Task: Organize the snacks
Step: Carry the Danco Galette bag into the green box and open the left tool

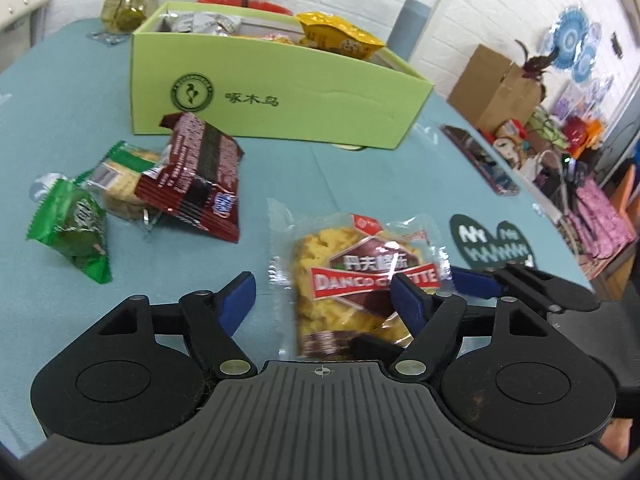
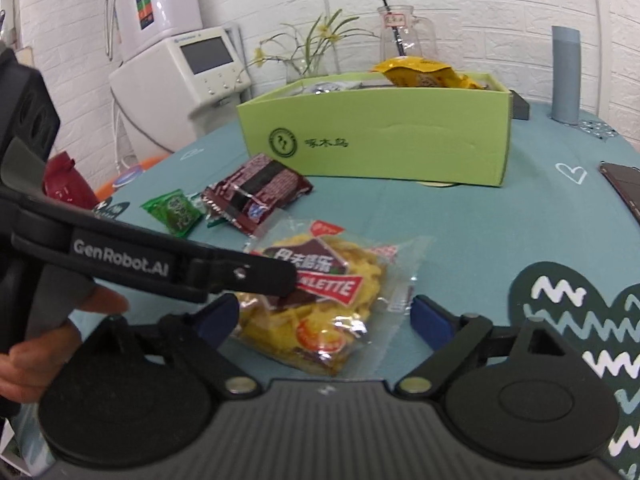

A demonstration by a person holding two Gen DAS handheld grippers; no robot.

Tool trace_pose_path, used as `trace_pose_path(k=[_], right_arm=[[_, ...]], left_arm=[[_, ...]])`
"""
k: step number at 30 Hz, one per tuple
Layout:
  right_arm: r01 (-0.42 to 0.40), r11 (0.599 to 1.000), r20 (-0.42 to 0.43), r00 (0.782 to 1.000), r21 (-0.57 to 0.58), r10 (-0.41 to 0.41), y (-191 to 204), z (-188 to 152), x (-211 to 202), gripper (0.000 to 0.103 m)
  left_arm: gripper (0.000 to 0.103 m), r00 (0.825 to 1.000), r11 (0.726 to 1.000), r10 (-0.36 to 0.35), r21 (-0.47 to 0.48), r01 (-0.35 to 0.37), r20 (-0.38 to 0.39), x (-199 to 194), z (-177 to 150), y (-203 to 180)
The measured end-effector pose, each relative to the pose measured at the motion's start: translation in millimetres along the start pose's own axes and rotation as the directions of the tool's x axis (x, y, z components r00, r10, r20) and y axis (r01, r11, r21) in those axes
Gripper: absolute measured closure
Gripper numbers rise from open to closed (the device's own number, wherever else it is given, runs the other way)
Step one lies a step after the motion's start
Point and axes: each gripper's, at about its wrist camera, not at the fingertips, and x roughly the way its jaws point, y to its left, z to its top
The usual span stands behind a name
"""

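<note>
Four snack packets lie loose on the counter point(image 1: 360, 184): one clear-wrapped waffle packet point(image 1: 352, 280) with a red banner, one dark red wrapper point(image 1: 200, 184), one cracker pack point(image 1: 124, 184) with a green end, and one green sachet point(image 1: 72, 232). One light green box point(image 1: 272, 96) stands behind them, with one yellow bag point(image 1: 336, 34) poking above its rim and at least two silvery packets point(image 1: 204, 22) inside. Two tools are in view: the left tool point(image 1: 324, 292) and the right tool point(image 2: 324, 312).

Left gripper point(image 1: 324, 300) and right gripper point(image 2: 324, 320), jaws apart
</note>
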Motion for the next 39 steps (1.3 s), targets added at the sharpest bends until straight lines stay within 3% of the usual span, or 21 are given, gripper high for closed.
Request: trace_pose_path(k=[1, 2, 3, 6, 10, 14, 20, 23, 28, 31, 32, 35, 39], right_arm=[[-0.014, 1.0, -0.002, 1.0, -0.009, 0.014, 3, 0, 3, 0.01], [-0.01, 1.0, 0.005, 1.0, -0.022, 0.01, 8, 1, 5, 0.01], [-0.004, 0.999, 0.019, 1.0, -0.053, 0.005, 14, 2, 3, 0.015], [0.005, 0.997, 0.045, 0.999, -0.071, -0.002, 18, 10, -3, 0.02], [0.004, 0.997, 0.101, 0.995, -0.073, 0.004, 16, 28, -14, 0.025], [0.014, 0.994, 0.141, 0.99, -0.109, 0.002, 14, 53, -8, 0.026], [0.037, 0.982, 0.235, 0.972, -0.187, 0.008, 0, 136, 13, 0.026], [0.021, 0.984, 0.244, 0.969, -0.176, 0.023, -12, 180, 41, 0.026], [0.009, 0.987, 0.156, 0.988, -0.158, 0.016, -30, 211, 103, 0.025], [0.016, 0.987, 0.086, 0.996, -0.161, -0.002, -37, 207, 137, 0.025], [0.02, 0.985, 0.081, 0.997, -0.172, -0.006, -39, 203, 144, 0.024], [0.043, 0.97, 0.087, 0.996, -0.238, -0.022, -30, 197, 149, 0.016], [0.064, 0.968, 0.108, 0.993, -0.241, -0.038, -29, 199, 139, 0.013]], left_arm=[[0.045, 1.0, 1.0, 0.006, 0.003, -0.006, 0.005, 0, -1, -2], [0.052, 1.0, 1.0, 0.012, 0.007, -0.012, 0.009, 1, -1, -5], [0.061, 1.0, 1.0, 0.0, -0.003, 0.0, 0.005, 1, 0, -6], [0.071, 1.0, 0.998, -0.027, -0.061, 0.028, 0.011, -5, 10, -2], [0.072, 0.997, 0.993, -0.054, -0.101, 0.059, 0.048, -17, 26, 0], [0.071, 0.995, 0.997, -0.014, -0.077, 0.021, 0.097, -19, 53, -4], [0.071, 0.982, 0.997, -0.023, -0.066, 0.036, 0.187, -21, 145, 9], [0.07, 0.981, 0.999, -0.006, -0.045, 0.015, 0.194, -5, 192, 20], [0.068, 0.997, 0.999, 0.016, -0.034, -0.013, 0.079, 51, 234, 51], [0.064, 0.999, 0.999, 0.03, -0.031, -0.029, 0.014, 83, 237, 68], [0.057, 1.0, 1.0, 0.017, -0.022, -0.017, 0.01, 89, 234, 71], [0.041, 0.999, 0.999, 0.012, 0.035, -0.013, 0.044, 91, 228, 65], [0.038, 0.994, 0.995, 0.036, 0.084, -0.045, 0.106, 74, 222, 53]])
